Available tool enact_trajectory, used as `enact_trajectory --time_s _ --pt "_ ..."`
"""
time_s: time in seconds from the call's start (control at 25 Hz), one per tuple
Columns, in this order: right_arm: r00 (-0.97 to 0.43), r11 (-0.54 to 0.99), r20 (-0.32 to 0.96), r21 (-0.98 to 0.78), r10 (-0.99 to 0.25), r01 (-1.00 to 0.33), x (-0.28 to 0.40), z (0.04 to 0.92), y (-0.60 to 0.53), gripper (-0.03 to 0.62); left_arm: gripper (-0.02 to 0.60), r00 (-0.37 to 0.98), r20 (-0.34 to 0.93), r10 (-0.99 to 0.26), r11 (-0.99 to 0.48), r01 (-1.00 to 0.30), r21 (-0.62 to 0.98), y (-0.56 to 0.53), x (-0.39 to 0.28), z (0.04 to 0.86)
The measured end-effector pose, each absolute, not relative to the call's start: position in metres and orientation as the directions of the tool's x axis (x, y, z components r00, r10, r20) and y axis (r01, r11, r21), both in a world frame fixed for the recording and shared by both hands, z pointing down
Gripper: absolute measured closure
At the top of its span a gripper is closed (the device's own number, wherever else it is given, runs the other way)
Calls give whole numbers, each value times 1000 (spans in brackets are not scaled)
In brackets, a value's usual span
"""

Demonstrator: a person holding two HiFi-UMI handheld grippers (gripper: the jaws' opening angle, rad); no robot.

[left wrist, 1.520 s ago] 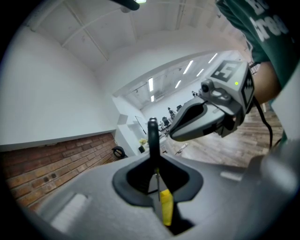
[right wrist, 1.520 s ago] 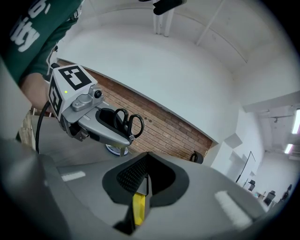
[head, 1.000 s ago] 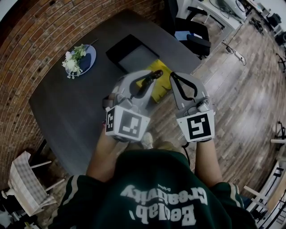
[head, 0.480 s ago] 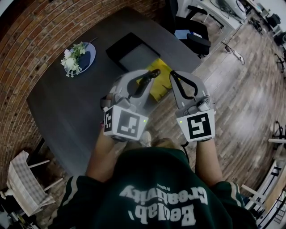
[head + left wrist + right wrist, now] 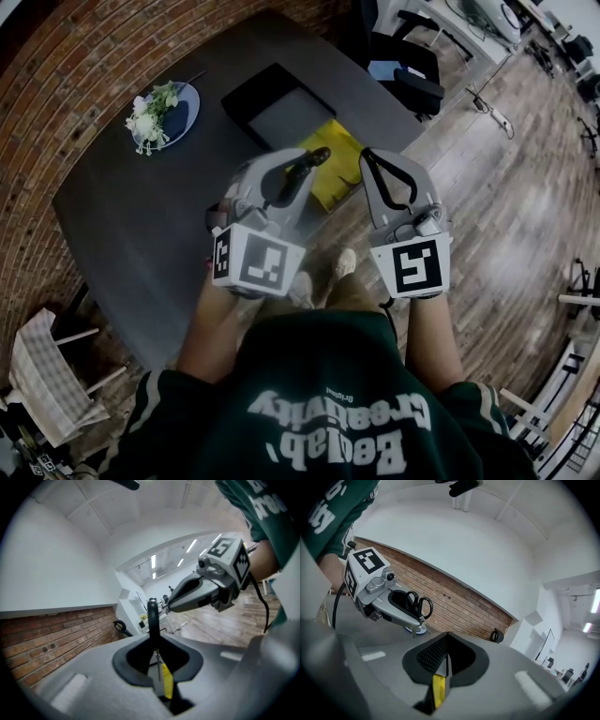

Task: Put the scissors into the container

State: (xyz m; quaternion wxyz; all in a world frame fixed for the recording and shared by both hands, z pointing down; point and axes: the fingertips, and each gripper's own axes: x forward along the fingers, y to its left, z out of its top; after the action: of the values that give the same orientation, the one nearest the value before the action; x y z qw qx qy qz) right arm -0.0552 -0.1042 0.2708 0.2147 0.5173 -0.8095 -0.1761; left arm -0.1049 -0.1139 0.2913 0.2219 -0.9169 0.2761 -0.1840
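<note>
My left gripper (image 5: 302, 169) is shut on a pair of black-handled scissors (image 5: 312, 157), held above the near edge of the dark table (image 5: 141, 225). In the left gripper view the scissors (image 5: 152, 618) stand edge-on between the jaws, handle loops past the tips. The right gripper view shows those loops (image 5: 417, 603) sticking out of the left gripper (image 5: 401, 613). The black container (image 5: 246, 98), a shallow tray with a grey inside, lies on the table beyond both grippers. My right gripper (image 5: 375, 161) hangs beside the left one, over the floor, shut with nothing in it.
A yellow sheet (image 5: 339, 180) lies on the table edge under the grippers. A blue plate with white flowers (image 5: 159, 114) sits at the far left by the brick wall. A black office chair (image 5: 405, 70) stands behind the table. A small wicker chair (image 5: 47, 384) stands at the lower left.
The left gripper with the scissors has drifted slightly left. The person's feet have shifted below. The right gripper has kept still.
</note>
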Motion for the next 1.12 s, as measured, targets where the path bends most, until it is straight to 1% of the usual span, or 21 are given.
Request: enact_trajectory --time_s 0.44,1.12 --pt "-422 444 164 500 -891 -744 -32 268 -121 588 543 754 231 -616 -737 -448 -506 -128 -78 289" --pt "-566 558 148 485 -811 -673 -8 265 -176 588 543 659 241 -712 -669 -533 -518 -178 -45 285"
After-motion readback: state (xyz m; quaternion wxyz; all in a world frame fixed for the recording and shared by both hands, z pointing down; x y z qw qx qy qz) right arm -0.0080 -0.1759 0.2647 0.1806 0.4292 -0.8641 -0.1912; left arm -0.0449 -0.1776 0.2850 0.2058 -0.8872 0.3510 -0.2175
